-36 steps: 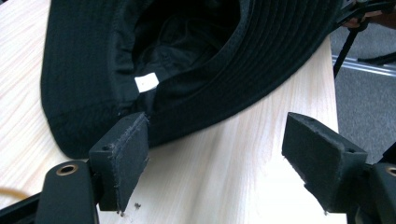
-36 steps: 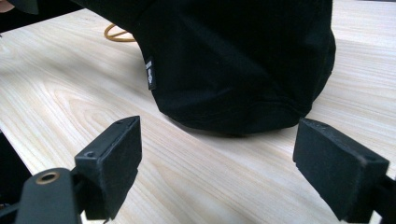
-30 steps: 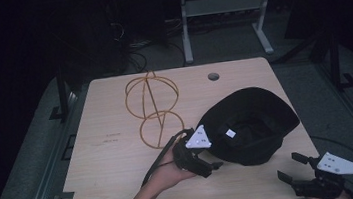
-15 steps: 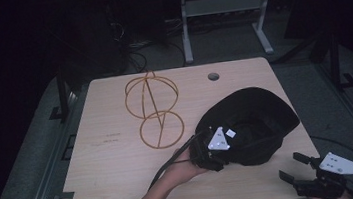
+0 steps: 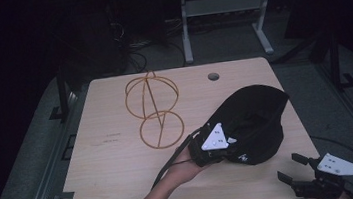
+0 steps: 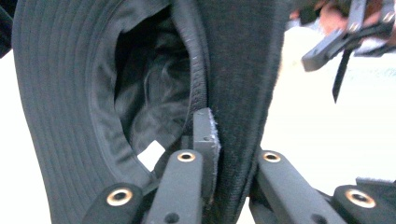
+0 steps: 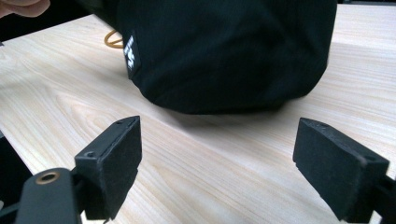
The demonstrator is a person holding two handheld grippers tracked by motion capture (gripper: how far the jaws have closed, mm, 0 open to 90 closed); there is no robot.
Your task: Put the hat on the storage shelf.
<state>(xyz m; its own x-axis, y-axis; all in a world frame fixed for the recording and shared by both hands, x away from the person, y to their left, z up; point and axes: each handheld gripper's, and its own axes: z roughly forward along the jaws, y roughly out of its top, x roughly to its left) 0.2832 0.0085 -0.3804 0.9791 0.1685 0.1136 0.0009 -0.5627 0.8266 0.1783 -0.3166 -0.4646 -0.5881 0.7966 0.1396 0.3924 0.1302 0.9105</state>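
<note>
A black hat (image 5: 259, 115) lies on the right half of the wooden table (image 5: 113, 177), its opening turned to the left. My left gripper (image 5: 226, 148) is at the hat's near left edge. In the left gripper view its jaws have just been closing and my left gripper (image 6: 231, 149) is shut on the hat (image 6: 243, 70), pinching the fabric beside the inner band. My right gripper (image 5: 292, 167) rests at the table's front right corner, open. In the right gripper view my right gripper (image 7: 219, 158) has bare wood between its pads, and the hat (image 7: 224, 51) lies a little beyond them.
A gold wire stand (image 5: 153, 107) made of rings stands left of the hat, near the table's middle. A round cable hole (image 5: 213, 76) sits at the back edge. Dark floor and a metal frame (image 5: 224, 8) lie beyond the table.
My left gripper has moved right onto the hat's edge and its jaws have shut on the fabric. The right gripper has stayed in place.
</note>
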